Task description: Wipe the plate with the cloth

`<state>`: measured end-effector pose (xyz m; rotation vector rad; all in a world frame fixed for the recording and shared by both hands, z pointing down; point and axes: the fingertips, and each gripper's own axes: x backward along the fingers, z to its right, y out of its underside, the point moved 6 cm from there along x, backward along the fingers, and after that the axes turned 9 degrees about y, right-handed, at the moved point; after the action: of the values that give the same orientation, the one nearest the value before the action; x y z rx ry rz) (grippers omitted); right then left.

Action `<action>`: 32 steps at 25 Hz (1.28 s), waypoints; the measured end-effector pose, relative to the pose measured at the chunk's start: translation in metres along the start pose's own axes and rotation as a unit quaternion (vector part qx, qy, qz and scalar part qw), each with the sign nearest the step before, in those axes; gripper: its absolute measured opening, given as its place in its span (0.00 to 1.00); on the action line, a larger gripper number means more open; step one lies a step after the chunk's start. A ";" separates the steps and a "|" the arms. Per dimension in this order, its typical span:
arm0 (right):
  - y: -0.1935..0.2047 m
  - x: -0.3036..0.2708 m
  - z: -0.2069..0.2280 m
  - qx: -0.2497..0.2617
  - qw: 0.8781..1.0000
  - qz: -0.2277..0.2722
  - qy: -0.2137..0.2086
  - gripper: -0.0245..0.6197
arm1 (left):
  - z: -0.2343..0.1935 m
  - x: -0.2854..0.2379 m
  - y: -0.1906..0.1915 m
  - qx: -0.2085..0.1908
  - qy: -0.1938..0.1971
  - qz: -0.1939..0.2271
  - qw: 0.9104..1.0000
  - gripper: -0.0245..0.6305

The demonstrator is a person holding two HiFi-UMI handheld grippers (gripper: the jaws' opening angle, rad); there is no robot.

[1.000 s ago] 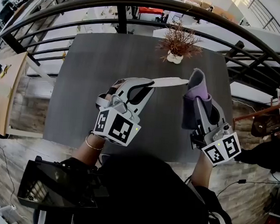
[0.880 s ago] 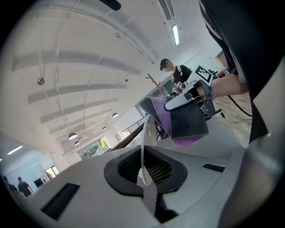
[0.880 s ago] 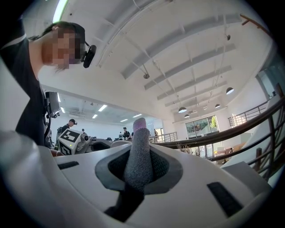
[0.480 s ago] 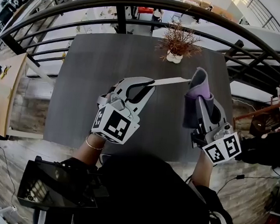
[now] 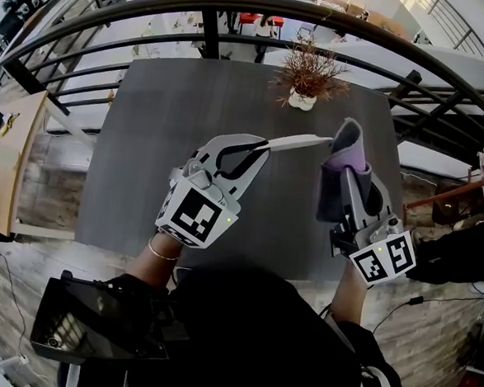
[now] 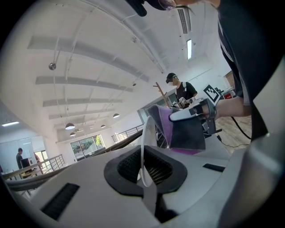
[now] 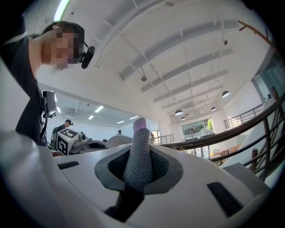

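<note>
Between the two hand-held grippers, above the counter [image 5: 148, 124], the plate [image 5: 299, 141] juts out from the left hand-held gripper [image 5: 262, 145], clamped by its rim. Just beside its far edge stands the folded cloth [image 5: 342, 154], pinched tight in the right hand-held gripper [image 5: 347, 186], apparently offered up for wiping.

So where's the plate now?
In the head view's middle, the plate is pinched by the left gripper above the table, its far edge beside the cloth in the right gripper.
</note>
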<state>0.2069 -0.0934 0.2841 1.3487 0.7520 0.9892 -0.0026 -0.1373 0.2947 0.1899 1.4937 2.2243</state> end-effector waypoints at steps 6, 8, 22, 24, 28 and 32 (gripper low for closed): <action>-0.001 0.001 0.003 0.000 1.000 0.002 0.010 0.10 | -0.001 0.000 0.002 0.030 0.006 0.011 0.999 0.07; 0.000 0.002 0.005 -0.001 1.000 0.002 0.013 0.10 | -0.001 -0.001 0.003 0.038 0.007 0.011 0.999 0.07; 0.007 -0.001 0.008 -0.002 1.000 -0.003 0.018 0.10 | -0.002 -0.005 0.014 0.087 0.019 0.013 0.996 0.07; 0.009 -0.003 0.008 -0.003 1.000 -0.005 0.019 0.10 | -0.003 -0.006 0.017 0.095 0.022 0.012 0.995 0.07; 0.010 -0.004 0.010 -0.004 1.000 -0.006 0.020 0.10 | -0.003 -0.008 0.022 0.109 0.026 0.012 0.994 0.07; 0.012 -0.005 0.010 -0.005 1.000 -0.009 0.023 0.10 | -0.004 -0.008 0.023 0.120 0.027 0.017 0.992 0.07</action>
<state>0.2121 -0.1028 0.2969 1.3117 0.7911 1.0117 -0.0033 -0.1517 0.3152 0.2328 1.7993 2.0858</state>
